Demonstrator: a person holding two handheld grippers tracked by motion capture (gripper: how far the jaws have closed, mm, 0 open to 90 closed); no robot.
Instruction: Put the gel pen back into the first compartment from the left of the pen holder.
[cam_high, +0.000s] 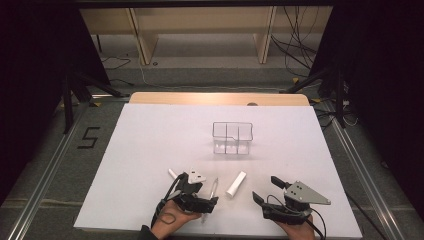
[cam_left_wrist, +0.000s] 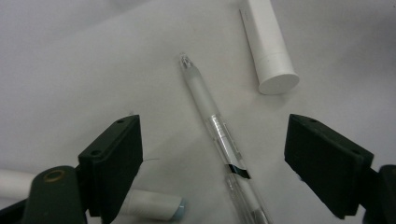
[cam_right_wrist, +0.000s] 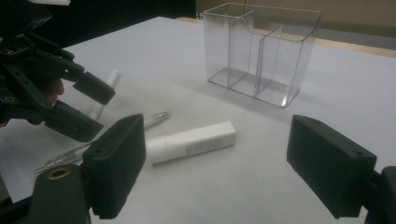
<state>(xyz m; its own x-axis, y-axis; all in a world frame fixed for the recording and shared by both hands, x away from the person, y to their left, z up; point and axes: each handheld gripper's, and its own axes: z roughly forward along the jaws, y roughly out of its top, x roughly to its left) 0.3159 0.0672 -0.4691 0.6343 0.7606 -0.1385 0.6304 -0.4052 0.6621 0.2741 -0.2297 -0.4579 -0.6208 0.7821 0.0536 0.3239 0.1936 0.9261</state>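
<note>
From the high view, the left gripper (cam_high: 196, 186) hangs low over a clear pen (cam_high: 213, 189) near the front edge of the white table (cam_high: 150, 135), its jaws spread apart. A white tube (cam_high: 236, 184) lies just beside the pen to the right, and a small white stick (cam_high: 172, 174) lies to the left. The clear divided organizer (cam_high: 232, 138) stands well apart, toward the middle of the table. The right gripper (cam_high: 265, 189) waits released, holding nothing.

In the left gripper view, the pen (cam_left_wrist: 215, 128) lies diagonally between the open jaws, tip pointing away, its metal clip facing up. A good grasp probably means turning the hand so the jaws cross the barrel squarely, then lowering until both pads flank it around the clip. The white tube (cam_left_wrist: 270, 46) lies close to the far jaw; brushing it could roll it. A white capped stick (cam_left_wrist: 149, 207) lies by the near jaw.

In the right gripper view, the jaws stand wide apart facing the tube (cam_right_wrist: 191, 142) and the organizer (cam_right_wrist: 261, 51), whose compartments look empty.
</note>
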